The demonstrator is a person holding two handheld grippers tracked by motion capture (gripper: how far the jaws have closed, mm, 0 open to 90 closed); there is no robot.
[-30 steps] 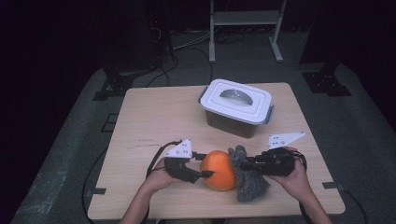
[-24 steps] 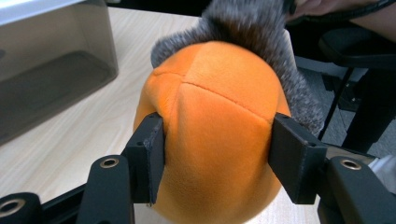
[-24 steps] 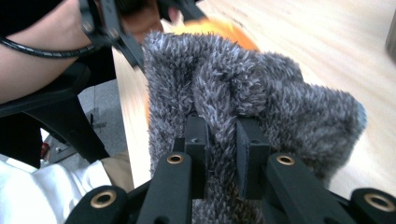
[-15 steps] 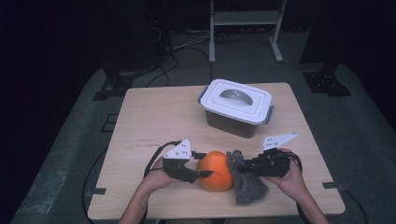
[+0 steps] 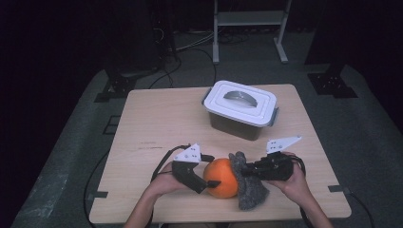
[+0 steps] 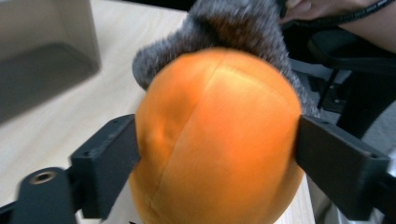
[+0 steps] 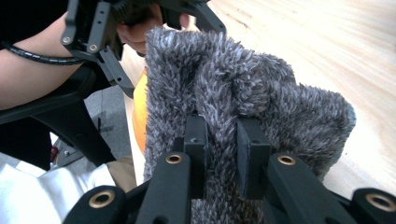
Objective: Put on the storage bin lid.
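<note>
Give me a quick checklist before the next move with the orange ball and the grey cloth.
1. Right gripper pinching the grey cloth: ok.
2. Left gripper gripping the orange ball: cannot tell; its jaws have just been opening, and they flank the ball.
3. Cloth against the ball: ok, touching.
4. Ball resting on the table: ok.
5. White lid on the box: ok, closed.

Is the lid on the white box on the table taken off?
No, the lid sits flat on top of the white box, which stands closed at the far side of the table.
</note>
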